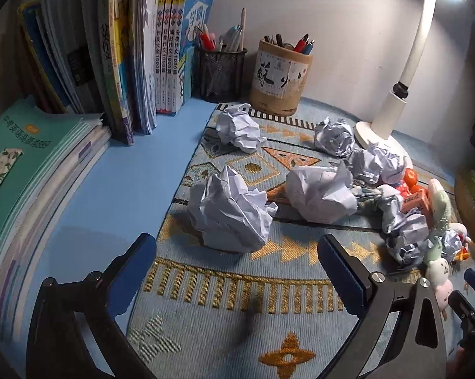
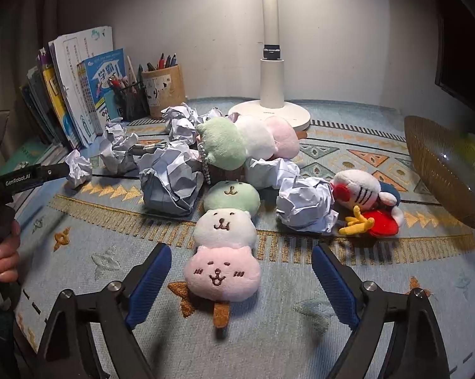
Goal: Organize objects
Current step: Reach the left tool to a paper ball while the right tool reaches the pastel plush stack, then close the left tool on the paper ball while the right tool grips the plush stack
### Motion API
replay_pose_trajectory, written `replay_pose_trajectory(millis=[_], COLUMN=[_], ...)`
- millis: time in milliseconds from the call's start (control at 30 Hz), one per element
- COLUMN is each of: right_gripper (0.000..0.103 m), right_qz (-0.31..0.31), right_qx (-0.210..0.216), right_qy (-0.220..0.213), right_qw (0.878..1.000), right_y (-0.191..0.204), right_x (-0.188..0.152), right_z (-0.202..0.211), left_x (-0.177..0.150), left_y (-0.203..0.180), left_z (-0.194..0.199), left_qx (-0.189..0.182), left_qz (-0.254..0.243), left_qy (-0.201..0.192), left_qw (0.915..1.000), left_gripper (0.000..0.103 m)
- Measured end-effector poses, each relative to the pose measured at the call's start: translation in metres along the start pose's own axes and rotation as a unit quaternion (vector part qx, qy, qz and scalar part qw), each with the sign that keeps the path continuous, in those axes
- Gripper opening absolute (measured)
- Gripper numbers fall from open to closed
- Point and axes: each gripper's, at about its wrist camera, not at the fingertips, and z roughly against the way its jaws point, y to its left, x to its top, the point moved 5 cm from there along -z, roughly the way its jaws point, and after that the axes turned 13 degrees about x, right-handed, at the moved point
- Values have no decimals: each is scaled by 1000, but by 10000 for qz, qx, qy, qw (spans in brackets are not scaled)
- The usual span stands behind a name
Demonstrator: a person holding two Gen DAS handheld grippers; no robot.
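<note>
Right gripper hanging jaws apart, straddling the pink end of the plush skewer, not touching it. Left gripper gaping empty; crumpled paper ball lying just beyond on the mat.

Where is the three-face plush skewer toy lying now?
In the right wrist view, the three-face plush skewer toy lies on the patterned mat, low in the centre, its pink end between the open right hand-held gripper's fingers, left of a crumpled paper ball.
</note>
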Motion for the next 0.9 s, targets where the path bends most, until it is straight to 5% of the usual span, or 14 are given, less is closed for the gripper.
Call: replay_pose_trajectory(millis=[167,233,433,500,700,900], right_gripper=[90,87,46,45,44,44], right_qz=[-339,-363,-331,-315,-219,-186], right_qx=[262,161,407,428,686,578], right_qy=[292,401,680,607,240,463], right_qw=[9987,9984,9963,9967,9971,9971], right_y=[-3,-7,-1,-1,-2,-21], right_x=[0,-1,-2,-3,-4,-36], right_z=[-12,-18,-36,-33,9,37], left_x=[7,9,7,5,-9,-47], left_y=[-6,-10,-7,-4,-26,-109], left_z=[-18,-22,-16,-3,56,108], left_qx=[131,125,256,285,-225,-1254], left_qz=[35,-25,29,100,117,-463], left_qy=[116,155,96,-21,-432,-473], left_qw=[9998,9998,9996,9995,9987,9899], left_gripper=[98,69,55,55,55,55])
